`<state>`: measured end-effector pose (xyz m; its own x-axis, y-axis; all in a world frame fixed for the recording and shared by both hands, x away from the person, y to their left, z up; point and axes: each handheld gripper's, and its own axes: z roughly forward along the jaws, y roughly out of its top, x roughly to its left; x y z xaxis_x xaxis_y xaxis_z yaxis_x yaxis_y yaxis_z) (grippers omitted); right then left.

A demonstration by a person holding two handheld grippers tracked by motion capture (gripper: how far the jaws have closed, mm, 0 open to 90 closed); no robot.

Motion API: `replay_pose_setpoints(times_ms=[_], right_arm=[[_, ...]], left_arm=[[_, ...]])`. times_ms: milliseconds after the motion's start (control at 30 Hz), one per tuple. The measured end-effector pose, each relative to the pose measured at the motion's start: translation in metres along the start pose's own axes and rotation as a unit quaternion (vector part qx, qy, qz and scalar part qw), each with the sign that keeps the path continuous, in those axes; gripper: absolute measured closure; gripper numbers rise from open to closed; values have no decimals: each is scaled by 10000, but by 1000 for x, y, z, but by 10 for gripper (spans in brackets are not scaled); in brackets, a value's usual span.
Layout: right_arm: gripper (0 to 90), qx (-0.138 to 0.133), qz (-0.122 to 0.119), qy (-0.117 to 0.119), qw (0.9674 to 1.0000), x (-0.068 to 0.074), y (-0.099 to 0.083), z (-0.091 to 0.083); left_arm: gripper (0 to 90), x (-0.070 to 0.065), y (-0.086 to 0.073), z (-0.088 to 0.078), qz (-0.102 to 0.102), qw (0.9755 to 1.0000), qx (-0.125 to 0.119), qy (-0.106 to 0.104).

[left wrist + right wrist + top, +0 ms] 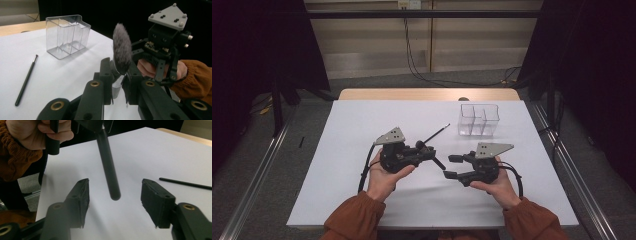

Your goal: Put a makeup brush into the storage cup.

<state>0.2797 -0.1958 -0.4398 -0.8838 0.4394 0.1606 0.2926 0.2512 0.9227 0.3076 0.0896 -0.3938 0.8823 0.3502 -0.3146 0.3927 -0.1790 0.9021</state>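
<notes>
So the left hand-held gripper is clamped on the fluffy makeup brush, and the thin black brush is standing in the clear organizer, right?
Not quite. The left hand-held gripper is clamped on the fluffy makeup brush, but the thin black brush lies flat on the table, apart from the clear organizer. The left gripper view shows it.

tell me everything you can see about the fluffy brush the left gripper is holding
The makeup brush has a rounded, fluffy grey-brown head, a shiny metal collar and a smooth black handle with a blunt rounded end. The left gripper is shut on it near the collar, holding it above the white table. Its handle points toward the right gripper, ending between that gripper's open jaws without touching them.
</notes>
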Motion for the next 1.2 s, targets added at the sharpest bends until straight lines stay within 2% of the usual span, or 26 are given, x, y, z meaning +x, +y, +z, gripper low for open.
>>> replay_pose_setpoints(times_ms=[267, 333, 433, 600, 867, 933, 1067, 1133, 1200], right_arm=[[201, -36, 62, 12, 10000, 0, 1, 0], [144, -64, 98, -70, 9999, 0, 2, 0], [127, -128, 160, -109, 9997, -2, 2, -2], [38, -162, 212, -211, 9994, -4, 2, -4], [45, -95, 144, -84, 9998, -2, 2, -4], [51, -51, 109, -128, 9998, -1, 2, -3], [50, 22, 54, -76, 10000, 0, 2, -1], [51, 15, 27, -56, 10000, 0, 2, 0], [54, 3, 96, -46, 9999, 0, 2, 1]], left_arm=[[795, 0, 7, -8, 43, 9999, 144, 23], [795, 0, 9, -10, 68, 9997, 208, 67], [795, -1, 11, -12, 95, 9996, 262, 62], [795, -1, 16, -15, 193, 9991, 389, 23], [795, -1, 24, -14, 280, 9972, 686, 22], [795, 1, 26, -14, 294, 9962, 815, 30], [794, 4, 28, -14, 441, 9929, 1058, 317], [794, 5, 29, -14, 419, 9922, 1130, 323], [795, 7, 30, -14, 424, 9907, 1251, 320]])
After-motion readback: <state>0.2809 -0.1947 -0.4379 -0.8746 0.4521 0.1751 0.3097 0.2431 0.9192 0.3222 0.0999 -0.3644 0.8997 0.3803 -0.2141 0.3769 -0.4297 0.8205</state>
